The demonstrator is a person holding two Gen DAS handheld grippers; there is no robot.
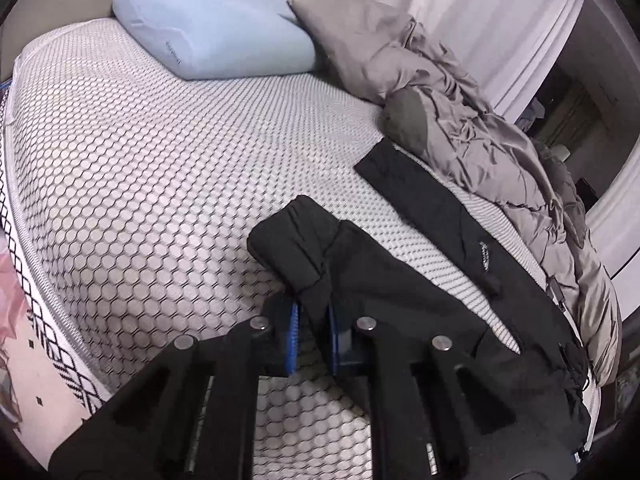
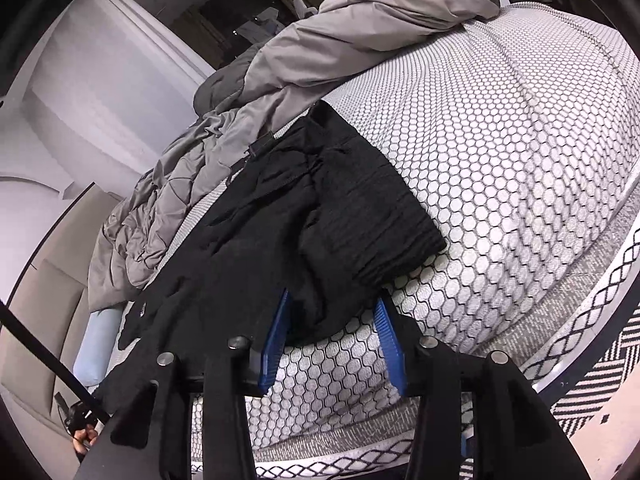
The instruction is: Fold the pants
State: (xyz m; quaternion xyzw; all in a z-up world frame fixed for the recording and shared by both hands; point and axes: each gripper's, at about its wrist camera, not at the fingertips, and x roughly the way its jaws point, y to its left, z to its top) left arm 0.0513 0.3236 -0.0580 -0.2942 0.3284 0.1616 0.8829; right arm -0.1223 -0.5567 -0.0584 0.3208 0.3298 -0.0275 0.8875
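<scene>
The black pants (image 1: 440, 280) lie on the honeycomb-patterned mattress (image 1: 160, 184) near its right side, with two legs running away from me. My left gripper (image 1: 313, 320) is shut on the cuff end of the nearer leg, which bunches up above the blue pads. In the right wrist view the pants (image 2: 280, 216) lie across the mattress (image 2: 500, 160). My right gripper (image 2: 332, 320) is open, its blue pads (image 2: 276, 340) on either side of a fold of the waist end.
A light blue pillow (image 1: 212, 28) lies at the head of the bed. A crumpled grey duvet (image 1: 480, 128) is piled along the right side, touching the pants; it also shows in the right wrist view (image 2: 320, 40). The mattress edge (image 2: 580, 300) drops to a patterned floor.
</scene>
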